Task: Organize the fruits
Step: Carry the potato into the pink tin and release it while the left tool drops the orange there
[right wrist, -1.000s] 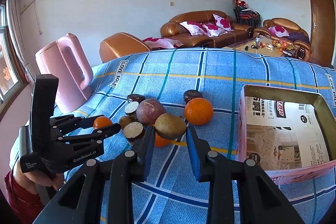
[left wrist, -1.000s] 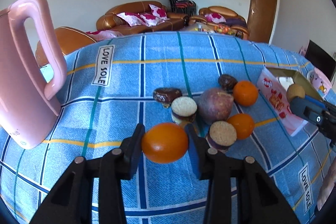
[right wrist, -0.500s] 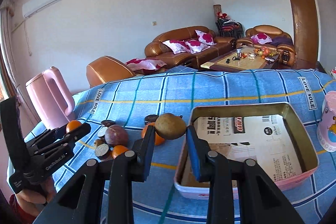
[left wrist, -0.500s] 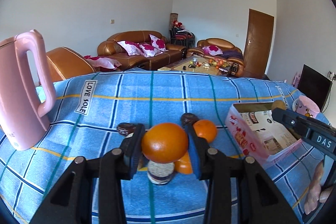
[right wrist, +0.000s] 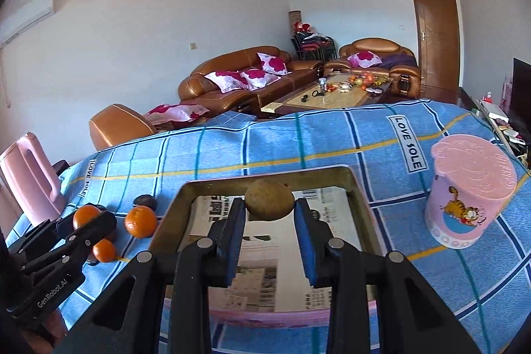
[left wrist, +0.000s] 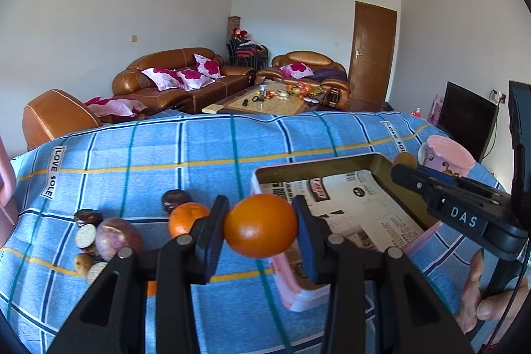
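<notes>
both grippers carrying fruit to the tray

left gripper (left wrist: 261, 226) is clamping an orange (left wrist: 260, 225) beside the tray (left wrist: 318, 162), clear of the pile (left wrist: 109, 238); right gripper (right wrist: 269, 206) is pinching a brown fruit (right wrist: 269, 200) above the tray interior, apparently positioned for release.

Each wrist view looks forward along its own tongs, low and close above the counter; both share the pink tin (left wrist: 265, 188) (right wrist: 186, 191) and sofas beyond.
</notes>
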Demonstrator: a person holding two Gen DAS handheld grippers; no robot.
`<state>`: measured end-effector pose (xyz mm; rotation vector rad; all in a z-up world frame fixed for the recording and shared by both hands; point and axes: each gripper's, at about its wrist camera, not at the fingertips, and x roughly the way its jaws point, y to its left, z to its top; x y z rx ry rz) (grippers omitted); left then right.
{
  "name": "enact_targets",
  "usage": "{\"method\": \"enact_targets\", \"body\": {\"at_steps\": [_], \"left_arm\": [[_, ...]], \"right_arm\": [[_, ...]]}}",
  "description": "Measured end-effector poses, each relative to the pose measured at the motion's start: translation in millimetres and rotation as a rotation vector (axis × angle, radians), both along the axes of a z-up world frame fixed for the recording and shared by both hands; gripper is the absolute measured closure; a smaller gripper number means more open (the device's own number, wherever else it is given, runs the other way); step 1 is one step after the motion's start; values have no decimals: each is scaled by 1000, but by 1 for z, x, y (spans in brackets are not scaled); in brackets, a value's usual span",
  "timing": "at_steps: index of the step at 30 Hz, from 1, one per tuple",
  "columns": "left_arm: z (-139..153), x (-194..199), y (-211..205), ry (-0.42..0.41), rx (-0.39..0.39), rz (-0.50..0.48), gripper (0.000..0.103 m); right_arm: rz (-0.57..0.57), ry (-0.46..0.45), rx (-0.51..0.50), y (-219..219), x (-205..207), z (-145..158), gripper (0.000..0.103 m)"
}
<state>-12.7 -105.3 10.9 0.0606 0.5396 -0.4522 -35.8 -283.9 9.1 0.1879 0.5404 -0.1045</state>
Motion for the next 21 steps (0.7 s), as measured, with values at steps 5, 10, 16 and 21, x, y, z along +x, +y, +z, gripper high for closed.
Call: {"method": "enact_targets", "body": {"at_steps": [5,10,16,21], "left_arm": [[-7,2,-39,41,17,-25,62],[-15,4,-58,69,32,-40,62],[-18,5,-61,75,59,-43,61],[-20,5,-64,80,75,-51,61]], "right_arm": [[-7,46,-53,-11,0,-8,71],[-26,114,-78,-18,7,-20,70],[-4,150,-77,-14,10,-27,70],[5,177,-58,-13,14,-33,70]]}}
